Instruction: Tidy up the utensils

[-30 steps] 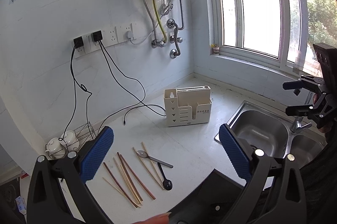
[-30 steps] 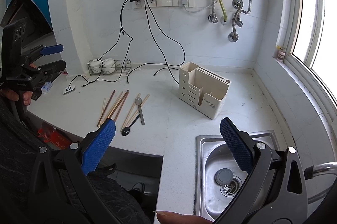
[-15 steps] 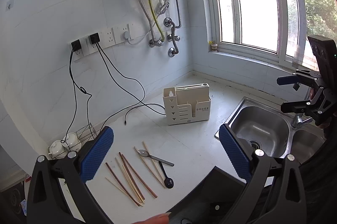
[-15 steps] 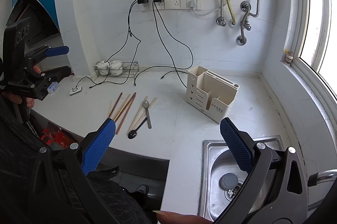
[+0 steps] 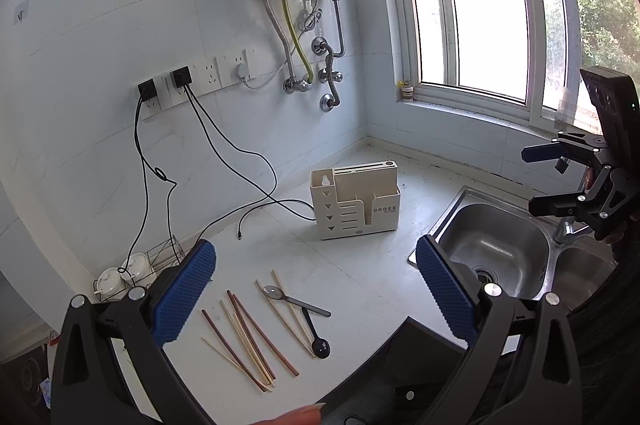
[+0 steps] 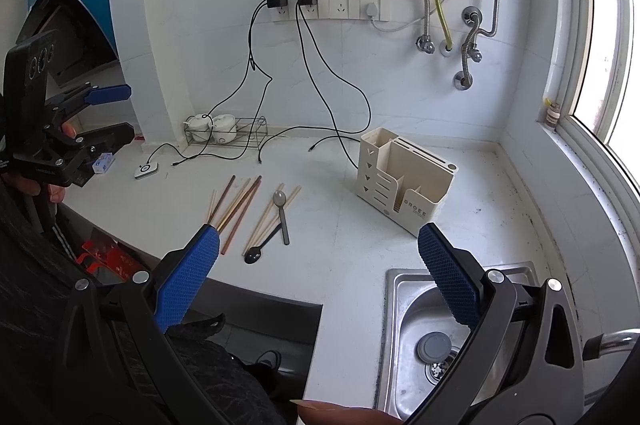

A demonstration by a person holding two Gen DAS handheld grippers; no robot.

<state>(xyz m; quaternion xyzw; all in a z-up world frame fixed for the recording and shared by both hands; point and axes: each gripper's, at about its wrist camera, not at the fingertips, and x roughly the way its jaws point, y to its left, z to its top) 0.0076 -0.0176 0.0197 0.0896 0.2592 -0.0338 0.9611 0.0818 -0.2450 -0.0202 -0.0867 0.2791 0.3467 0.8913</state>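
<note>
both claws were raised higher than a moment before, so the wall heater sat lower in the left view and more of the counter (image 5: 360, 277) was exposed; no approach to the utensils had begun, and the task stood at its start.

nearest, the left claw (image 5: 316, 289) was released, its blue pads spread wide and grasping nothing. the right claw (image 6: 320, 277) was likewise released and empty, above the counter's near edge beside the sink (image 6: 404, 309).

just beyond, the utensils lay loose on the counter: a fan of chopsticks (image 5: 248, 337), some dark brown and some pale, overlapping at shallow angles; right of them a metal spoon (image 5: 294, 300) and a black spoon (image 5: 316, 335), crossing over two pale sticks.

farther and to the right, well apart, stood the cream holder (image 5: 356, 201), upright; its open compartments looked largely empty.
</note>
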